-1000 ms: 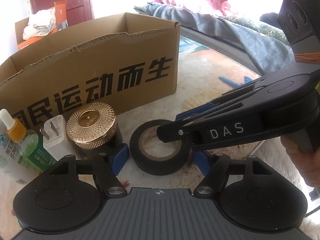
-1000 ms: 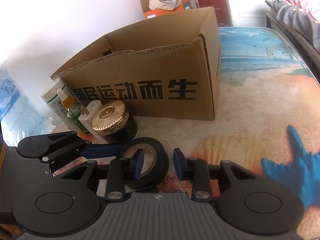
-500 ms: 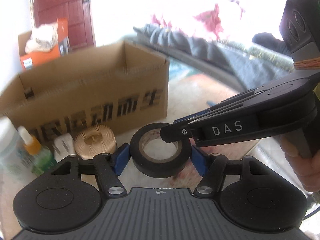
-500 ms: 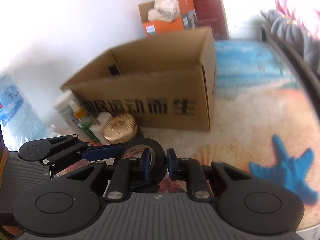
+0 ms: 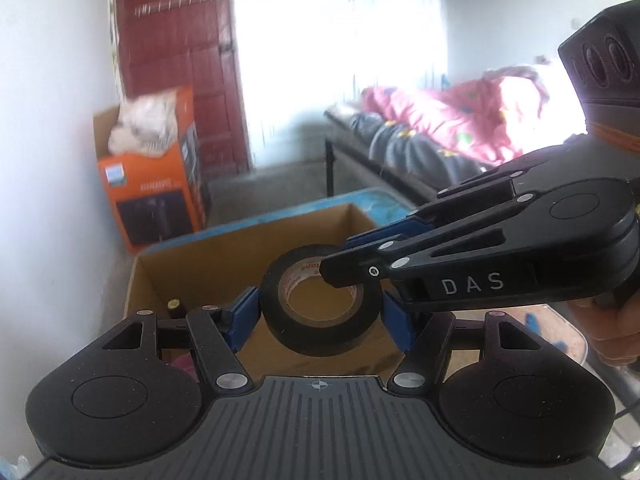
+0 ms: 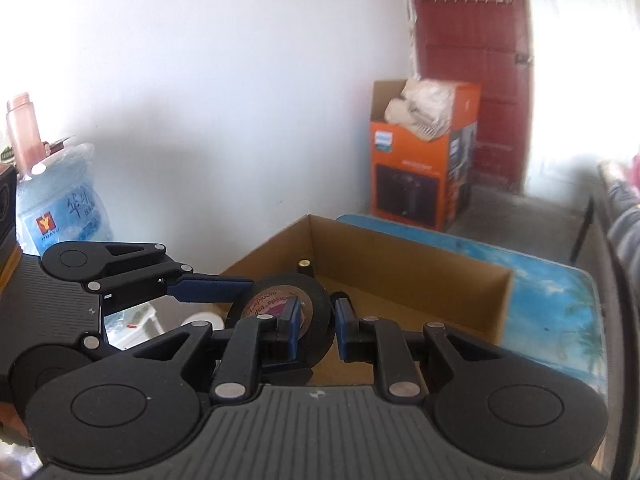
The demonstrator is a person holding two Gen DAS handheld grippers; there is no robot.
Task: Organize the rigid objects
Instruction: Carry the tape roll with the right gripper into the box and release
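Inspecting nearest first, we find the left gripper (image 5: 320, 320) with its blue fingers (image 5: 242, 322) set at a middling width on either side of the black tape roll (image 5: 320, 344). We see the roll lying flat between them, its outer wall at or against both pads; whether they actually press we cannot tell. We see the right gripper (image 6: 314, 330) with its fingers (image 6: 290, 330) drawn narrow and pinching the wall of the same roll, one finger inside the core and the other outside. In the left wrist view we see this gripper reaching in from the right, marked DAS, with part of a person's hand (image 5: 616, 336) at its handle.

We place the tape roll in the air, above the open cardboard box (image 6: 400, 256), and clear of the desk (image 6: 552, 292). We note printed lettering on the pale inner core of the roll. Inside the box we see a small dark item with a gold cap (image 6: 305, 264) standing in a far corner.

Beyond the box we record the blue beach-print desk surface. Left of it in the right wrist view we see a blue water jug (image 6: 64, 208). Farther back we see an orange carton (image 6: 424, 164) holding white material, against a red door (image 6: 472, 60). In the left wrist view we see a bed with pink and grey bedding (image 5: 452, 128) at the right.
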